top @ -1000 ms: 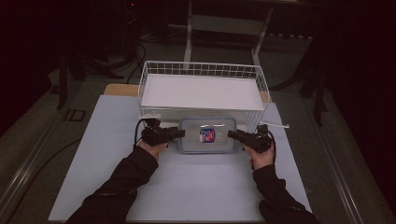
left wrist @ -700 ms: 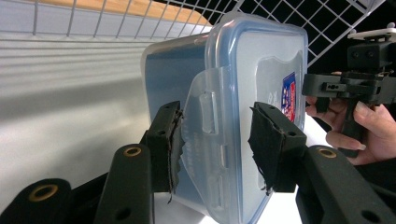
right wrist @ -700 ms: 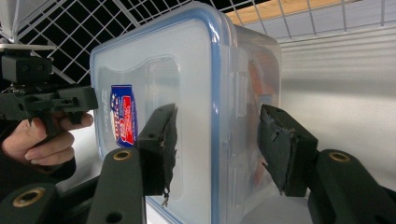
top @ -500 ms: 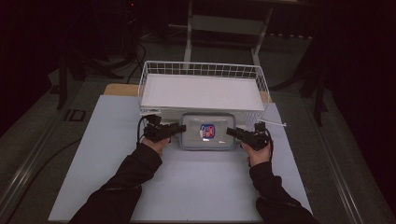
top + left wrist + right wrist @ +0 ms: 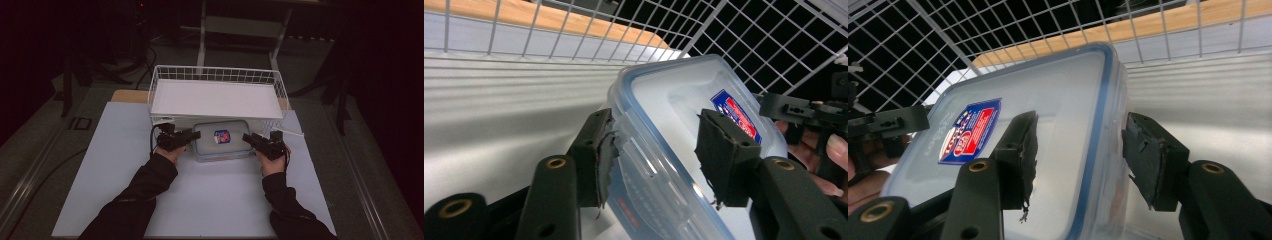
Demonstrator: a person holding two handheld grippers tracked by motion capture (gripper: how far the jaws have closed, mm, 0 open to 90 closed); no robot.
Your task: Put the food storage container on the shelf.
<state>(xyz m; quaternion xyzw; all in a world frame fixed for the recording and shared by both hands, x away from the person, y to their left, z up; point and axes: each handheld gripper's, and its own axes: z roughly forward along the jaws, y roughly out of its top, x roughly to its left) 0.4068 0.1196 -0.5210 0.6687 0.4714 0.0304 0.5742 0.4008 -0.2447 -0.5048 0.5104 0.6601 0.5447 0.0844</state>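
A clear plastic box (image 5: 221, 140) with a blue-rimmed lid and a red and blue label sits just in front of the wire basket (image 5: 215, 70). My left gripper (image 5: 196, 135) clamps its left end. In the left gripper view one pad lies on the lid and the other against the side flap of the box (image 5: 674, 110), with the left gripper (image 5: 659, 150) straddling the rim. My right gripper (image 5: 246, 137) grips the right end the same way. In the right gripper view, the right gripper (image 5: 1078, 145) spans the blue edge of the box (image 5: 1048, 110). I cannot tell whether the box touches the table.
The white wire basket (image 5: 923, 40) holds a flat white liner and stands on the far side of the white table sheet (image 5: 100, 175). A thin white stick (image 5: 290, 132) lies by the basket's right front corner. Dark floor and stands surround the table.
Both grippers and the box between them have moved a little away from the person, toward the basket's front wall.
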